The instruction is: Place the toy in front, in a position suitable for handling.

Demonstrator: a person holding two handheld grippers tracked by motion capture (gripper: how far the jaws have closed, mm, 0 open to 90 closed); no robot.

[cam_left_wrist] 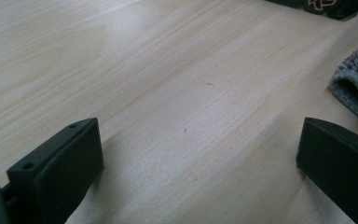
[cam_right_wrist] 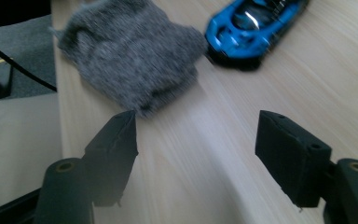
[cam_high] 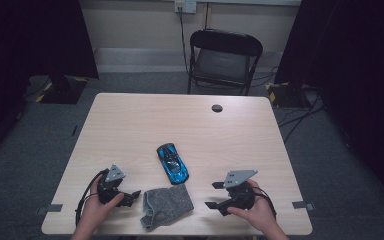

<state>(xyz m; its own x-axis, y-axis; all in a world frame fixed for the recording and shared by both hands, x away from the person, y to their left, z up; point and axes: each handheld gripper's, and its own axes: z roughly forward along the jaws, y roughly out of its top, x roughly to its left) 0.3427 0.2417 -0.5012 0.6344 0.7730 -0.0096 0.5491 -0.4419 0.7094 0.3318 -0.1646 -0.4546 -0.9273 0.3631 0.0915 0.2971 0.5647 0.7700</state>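
A blue toy car (cam_high: 172, 163) lies near the middle of the light wooden table (cam_high: 145, 125), nose toward the far side. Just in front of it lies a crumpled grey knitted cloth (cam_high: 166, 206), touching or almost touching the car's near end. My left gripper (cam_high: 131, 197) rests left of the cloth, held in a hand. In the left gripper view its jaws (cam_left_wrist: 198, 144) stand wide open over bare wood, with the cloth (cam_left_wrist: 356, 84) at the right edge. My right gripper (cam_high: 213, 195) is right of the cloth and points at it. Its jaws (cam_right_wrist: 198, 133) are open and empty, short of the cloth (cam_right_wrist: 130, 56) and car (cam_right_wrist: 251, 21).
A black folding chair (cam_high: 224, 60) stands behind the table's far edge. A dark round cable hole (cam_high: 217, 108) sits in the tabletop at the far right. Dark curtains flank the room, and cables run over the grey floor to the right.
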